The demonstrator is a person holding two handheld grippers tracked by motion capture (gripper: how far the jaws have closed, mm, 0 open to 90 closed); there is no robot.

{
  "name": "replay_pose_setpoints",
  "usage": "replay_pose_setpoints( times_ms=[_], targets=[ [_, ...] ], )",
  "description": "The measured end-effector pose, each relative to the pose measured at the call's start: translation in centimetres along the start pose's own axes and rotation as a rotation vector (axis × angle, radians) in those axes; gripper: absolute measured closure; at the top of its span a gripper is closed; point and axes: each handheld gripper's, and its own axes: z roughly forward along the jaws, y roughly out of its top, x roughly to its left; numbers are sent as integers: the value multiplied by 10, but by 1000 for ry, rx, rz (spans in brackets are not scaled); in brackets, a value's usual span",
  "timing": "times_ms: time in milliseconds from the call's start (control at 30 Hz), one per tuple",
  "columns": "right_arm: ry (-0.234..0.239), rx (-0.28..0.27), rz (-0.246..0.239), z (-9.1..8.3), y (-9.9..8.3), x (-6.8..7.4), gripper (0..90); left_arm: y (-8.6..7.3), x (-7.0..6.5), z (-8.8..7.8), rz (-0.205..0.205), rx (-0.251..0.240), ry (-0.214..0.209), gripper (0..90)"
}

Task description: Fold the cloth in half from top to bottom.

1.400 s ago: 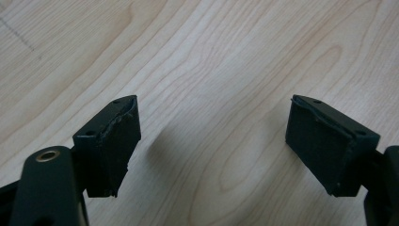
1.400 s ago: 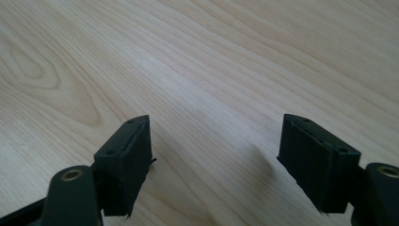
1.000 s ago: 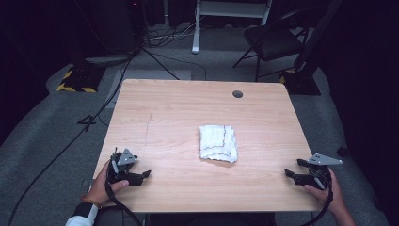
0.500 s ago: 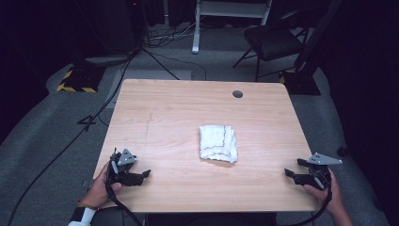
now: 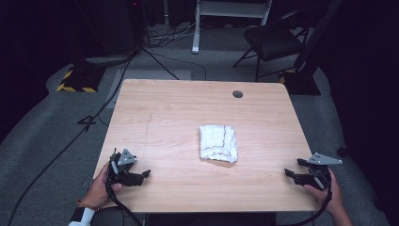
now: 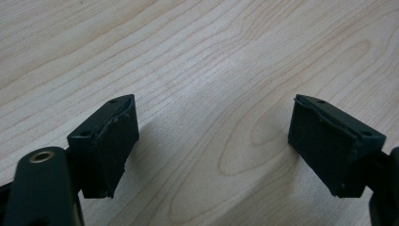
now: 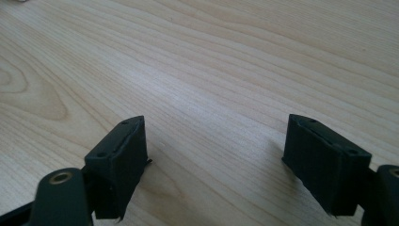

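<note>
A white cloth (image 5: 218, 143) lies folded on the wooden table (image 5: 169, 113). It sits a little to the right of the middle of the table. It has a thin dark line along its right edge and looks soft and bumpy. Nothing touches the cloth.

The left gripper (image 5: 146, 174) is far from the cloth, down and to the left of it, near the front edge of the table. A hand (image 5: 101, 181) holds it from behind. Its tips point toward the right, to the cloth's side of the table. A grey plate with three corners sits on top of it. In the left gripper view, its two black jaws stand wide apart, with bare wood between them. They hold nothing.

The right gripper (image 5: 287, 173) is also far from the cloth, down and to the right of it, close to the table's right front corner. Another hand (image 5: 329, 195) holds it. Its tips point left, toward the cloth's side. It has a grey plate on top too. In the right gripper view, its jaws are wide apart as well, low over bare wood, and hold nothing.

A small dark round hole (image 5: 237, 93) is in the table, up past the cloth, near the far edge. Behind the table, past the cloth, a dark chair (image 5: 270, 42) stands on the grey floor.
</note>
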Motion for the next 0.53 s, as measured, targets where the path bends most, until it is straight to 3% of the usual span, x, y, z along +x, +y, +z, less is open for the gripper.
replay_pose_setpoints(
  times_ms=[533],
  targets=[
    [1, 0, 0, 0, 0, 0, 222, 0, 0, 0, 0, 1, -2, 161]
  ],
)
